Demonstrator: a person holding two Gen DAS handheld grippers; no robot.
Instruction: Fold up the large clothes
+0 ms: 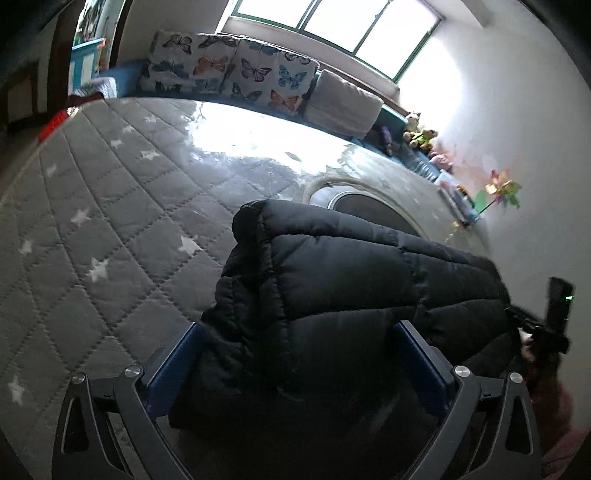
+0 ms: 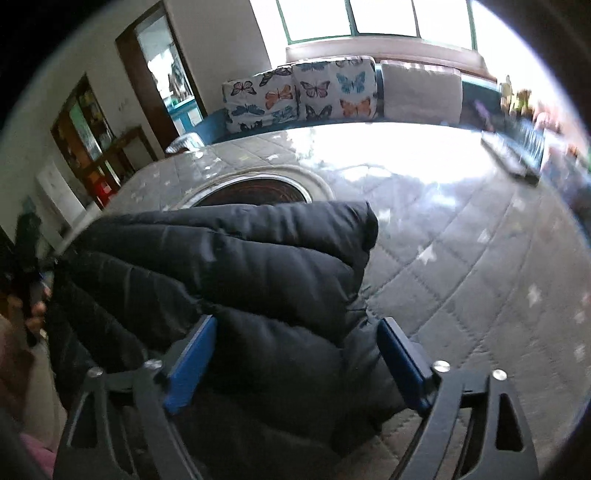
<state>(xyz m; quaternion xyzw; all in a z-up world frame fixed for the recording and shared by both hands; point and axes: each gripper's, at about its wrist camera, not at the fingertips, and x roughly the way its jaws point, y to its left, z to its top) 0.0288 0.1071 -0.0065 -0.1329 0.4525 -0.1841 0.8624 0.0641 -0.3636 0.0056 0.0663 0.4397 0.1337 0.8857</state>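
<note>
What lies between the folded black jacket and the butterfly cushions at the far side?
Only bare grey quilted cover with white stars, partly sunlit, separates the black jacket from the butterfly cushions; both wrist views show it.

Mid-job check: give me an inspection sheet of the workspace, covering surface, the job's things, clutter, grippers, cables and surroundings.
Surface: grey quilted star-print cover, with a round opening beyond the jacket.
Job's things: black puffer jacket, folded into a thick bundle lying on the cover.
Clutter: nothing seen near the jacket.
Grippers: left gripper open, jaws wide on either side of the jacket's near edge; right gripper open, likewise astride it.
Cables: nothing seen.
Surroundings: butterfly cushions and a plain cushion under a bright window; soft toys and a pinwheel by the wall.
</note>
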